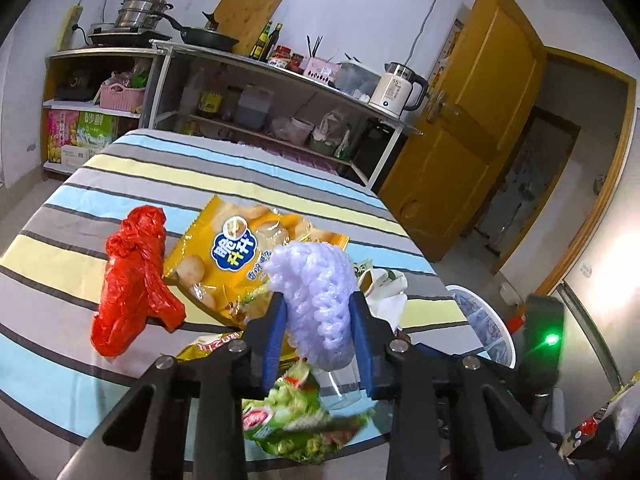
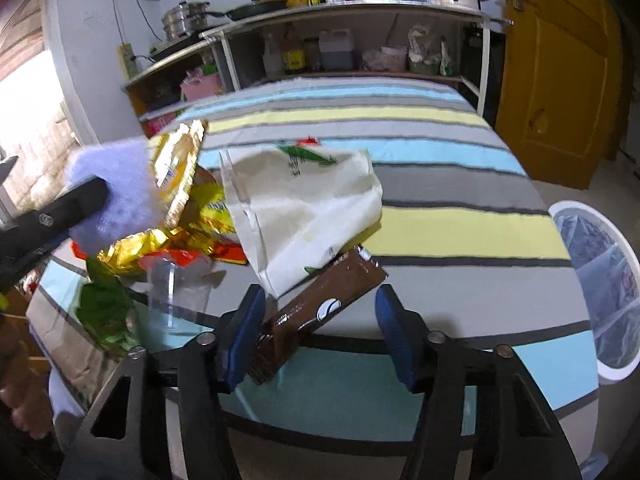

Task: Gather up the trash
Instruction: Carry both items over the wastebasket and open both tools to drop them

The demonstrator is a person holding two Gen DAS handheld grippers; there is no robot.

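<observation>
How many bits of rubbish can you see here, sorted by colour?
red bag: 1
yellow snack bag: 1
purple foam net: 1
white bag: 1
brown wrapper: 1
green snack bag: 1
clear cup: 1
gold-and-red wrapper: 1
Total: 8

Left tool (image 1: 318, 312): blue pads pressing purple foam net (image 1: 316, 292) | striped tabletop (image 1: 60, 256): red bag (image 1: 132, 280), yellow snack bag (image 1: 236, 248), green wrapper (image 1: 296, 416)
</observation>
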